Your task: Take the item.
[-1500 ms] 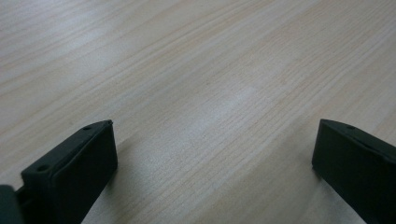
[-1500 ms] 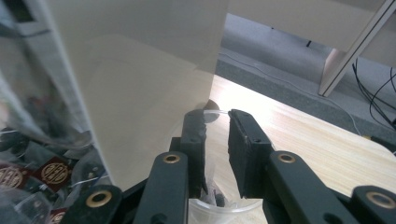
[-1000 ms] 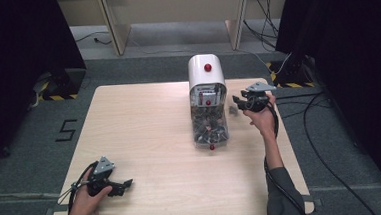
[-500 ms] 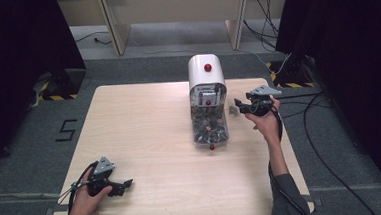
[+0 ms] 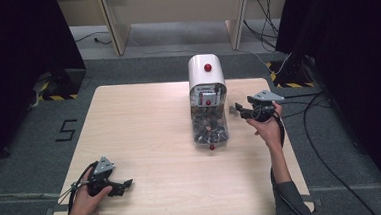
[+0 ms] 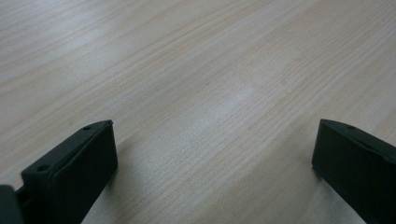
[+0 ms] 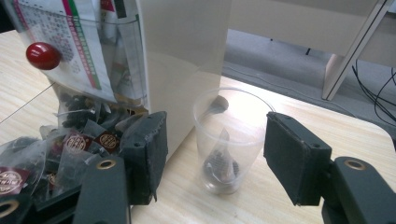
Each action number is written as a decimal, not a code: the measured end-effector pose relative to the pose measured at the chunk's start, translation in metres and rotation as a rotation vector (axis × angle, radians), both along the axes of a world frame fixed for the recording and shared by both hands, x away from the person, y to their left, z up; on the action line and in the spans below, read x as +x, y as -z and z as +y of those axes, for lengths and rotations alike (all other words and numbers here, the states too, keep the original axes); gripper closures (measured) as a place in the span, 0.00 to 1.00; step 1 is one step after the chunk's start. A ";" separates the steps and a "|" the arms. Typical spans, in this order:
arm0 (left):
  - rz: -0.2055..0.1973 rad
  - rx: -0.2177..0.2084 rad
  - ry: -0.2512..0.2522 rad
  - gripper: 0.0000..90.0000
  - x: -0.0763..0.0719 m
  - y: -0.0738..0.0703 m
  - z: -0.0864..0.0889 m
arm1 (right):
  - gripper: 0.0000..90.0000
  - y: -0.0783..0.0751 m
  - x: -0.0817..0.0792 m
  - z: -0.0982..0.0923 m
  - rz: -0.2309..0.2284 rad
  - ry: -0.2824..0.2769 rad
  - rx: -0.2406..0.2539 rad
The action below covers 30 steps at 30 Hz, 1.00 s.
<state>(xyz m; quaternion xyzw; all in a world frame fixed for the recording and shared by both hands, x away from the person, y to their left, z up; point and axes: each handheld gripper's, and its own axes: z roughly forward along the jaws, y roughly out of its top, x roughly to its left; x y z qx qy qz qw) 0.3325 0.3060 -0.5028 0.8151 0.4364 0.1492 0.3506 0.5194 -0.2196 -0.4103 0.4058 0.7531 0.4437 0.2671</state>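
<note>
One clear cup [image 7: 227, 140] between just-opening right gripper [image 7: 215, 154] fingers, left gripper [image 6: 212, 158] fingers spread.

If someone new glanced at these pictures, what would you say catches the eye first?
Probably the white dispenser with red knobs, standing at the far middle of the table, its clear front stuffed with tea bags. Next, in the right gripper view, the clear plastic cup beside it with one tea bag inside, framed by the right gripper, whose jaws have just been opening and stand clear of it.

Grey carpet floor [image 5: 141, 70], black curtains [image 5: 20, 58] both sides, wood desk legs [image 5: 110, 22] behind.
</note>
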 end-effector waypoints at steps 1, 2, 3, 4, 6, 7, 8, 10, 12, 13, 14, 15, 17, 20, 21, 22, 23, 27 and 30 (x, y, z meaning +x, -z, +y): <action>0.000 0.000 0.000 0.00 0.000 0.000 0.000 | 0.45 0.000 -0.001 0.000 0.003 0.002 0.005; 0.000 0.000 0.000 0.00 0.000 0.000 0.000 | 0.45 0.000 -0.002 -0.001 0.001 0.001 0.006; 0.000 0.000 0.000 0.00 0.000 0.000 0.000 | 0.45 0.000 -0.003 -0.001 -0.006 0.000 0.007; 0.000 0.000 0.000 0.00 0.000 0.000 0.000 | 0.45 0.000 -0.004 -0.001 0.000 -0.002 0.005; 0.000 0.000 0.000 0.00 0.000 0.000 0.000 | 0.44 0.001 -0.006 -0.001 0.000 -0.004 0.004; 0.000 0.000 0.000 0.00 0.000 0.000 0.000 | 0.44 0.001 -0.007 0.000 0.001 -0.007 0.003; 0.000 0.000 0.000 0.00 0.000 0.000 0.000 | 0.44 0.001 -0.008 0.000 -0.001 -0.010 -0.006; 0.000 0.000 0.000 0.00 0.000 0.000 0.000 | 0.44 0.003 -0.011 0.000 -0.008 -0.008 0.000; 0.000 0.000 0.000 0.00 0.000 0.000 0.000 | 0.43 0.003 -0.013 -0.001 -0.004 -0.011 -0.011; 0.000 0.000 0.000 0.00 0.000 0.000 0.000 | 0.42 0.002 -0.013 -0.001 -0.012 -0.009 -0.006; 0.000 0.000 0.000 0.00 0.000 0.000 0.000 | 0.42 0.001 -0.014 -0.001 -0.017 -0.002 0.001; 0.000 0.000 0.000 0.00 0.000 0.000 0.000 | 0.42 0.000 -0.015 -0.002 -0.019 0.002 0.003; 0.000 0.000 0.000 0.00 0.000 0.000 0.000 | 0.40 -0.002 -0.017 -0.003 -0.027 0.002 0.004; 0.000 0.000 0.000 0.00 0.000 0.000 0.000 | 0.37 -0.002 -0.021 -0.004 -0.003 -0.002 -0.004; 0.000 0.000 0.000 0.00 0.000 0.000 0.000 | 0.37 -0.002 -0.021 -0.004 -0.002 -0.002 -0.007; 0.000 0.000 0.000 0.00 0.000 0.000 0.000 | 0.36 -0.001 -0.022 -0.005 -0.006 0.001 -0.010; 0.000 0.000 0.000 0.00 0.000 0.000 0.000 | 0.36 -0.001 -0.022 -0.005 -0.001 0.003 -0.007; 0.000 0.000 0.000 0.00 0.000 0.000 0.000 | 0.34 0.000 -0.024 -0.007 0.015 0.000 -0.014; 0.000 -0.001 0.000 0.00 0.000 0.000 0.000 | 0.33 0.000 -0.026 -0.007 0.024 -0.004 -0.023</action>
